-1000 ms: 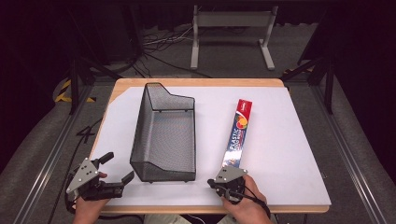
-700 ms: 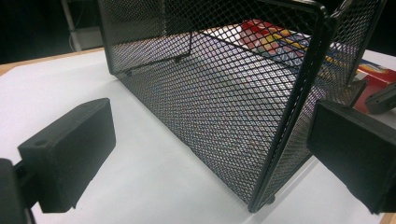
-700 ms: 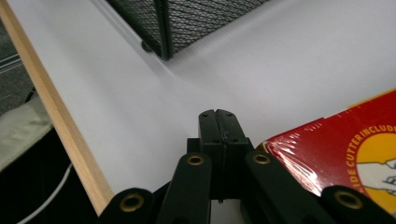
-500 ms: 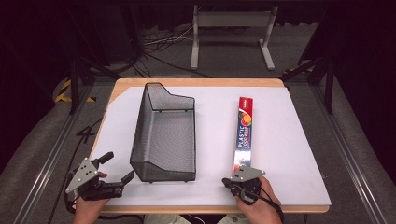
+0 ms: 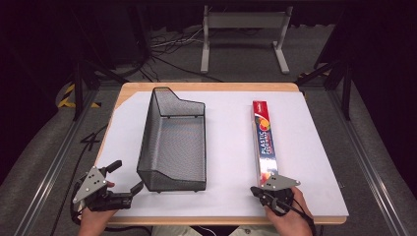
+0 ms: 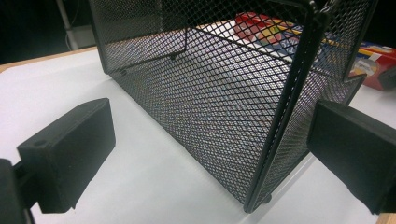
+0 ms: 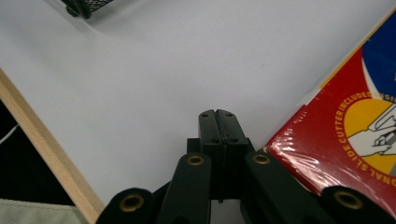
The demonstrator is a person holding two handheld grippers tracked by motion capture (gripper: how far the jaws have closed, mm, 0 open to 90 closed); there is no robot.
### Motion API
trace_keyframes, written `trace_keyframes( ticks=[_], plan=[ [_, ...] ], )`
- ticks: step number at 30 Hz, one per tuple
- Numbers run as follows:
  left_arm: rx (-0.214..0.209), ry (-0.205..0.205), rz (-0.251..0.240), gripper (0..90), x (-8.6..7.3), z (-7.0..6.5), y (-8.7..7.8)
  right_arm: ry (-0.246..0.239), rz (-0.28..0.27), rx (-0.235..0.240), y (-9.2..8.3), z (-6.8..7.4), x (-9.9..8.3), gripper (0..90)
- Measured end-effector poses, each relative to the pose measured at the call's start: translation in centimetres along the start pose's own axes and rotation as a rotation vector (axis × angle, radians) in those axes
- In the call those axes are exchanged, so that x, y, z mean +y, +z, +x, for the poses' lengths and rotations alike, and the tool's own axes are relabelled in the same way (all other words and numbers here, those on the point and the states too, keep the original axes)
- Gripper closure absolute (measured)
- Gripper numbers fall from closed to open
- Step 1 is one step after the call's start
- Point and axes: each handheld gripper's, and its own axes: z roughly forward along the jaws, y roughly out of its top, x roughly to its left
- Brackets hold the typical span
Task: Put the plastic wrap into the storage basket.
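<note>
Wrap box (image 5: 264,142) near end hidden under right gripper (image 5: 259,191); fingers pressed together.

Table (image 5: 314,147): wooden top under white sheet | Wire basket (image 5: 172,142): centre towards 9 o'clock, long side running 12 to 6 | Plastic wrap box (image 5: 264,140): at 3 o'clock, flat, parallel, well apart from basket
</note>
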Motion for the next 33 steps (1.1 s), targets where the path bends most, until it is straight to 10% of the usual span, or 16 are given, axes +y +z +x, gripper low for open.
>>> trace_keyframes(
  ticks=[33],
  plan=[
    [0.01,-0.012,0.016,1.9,-0.1,0.1,0.1,0.142,0.009,-0.191,-3.3,-7.6,-1.9,90.0]
  ],
)
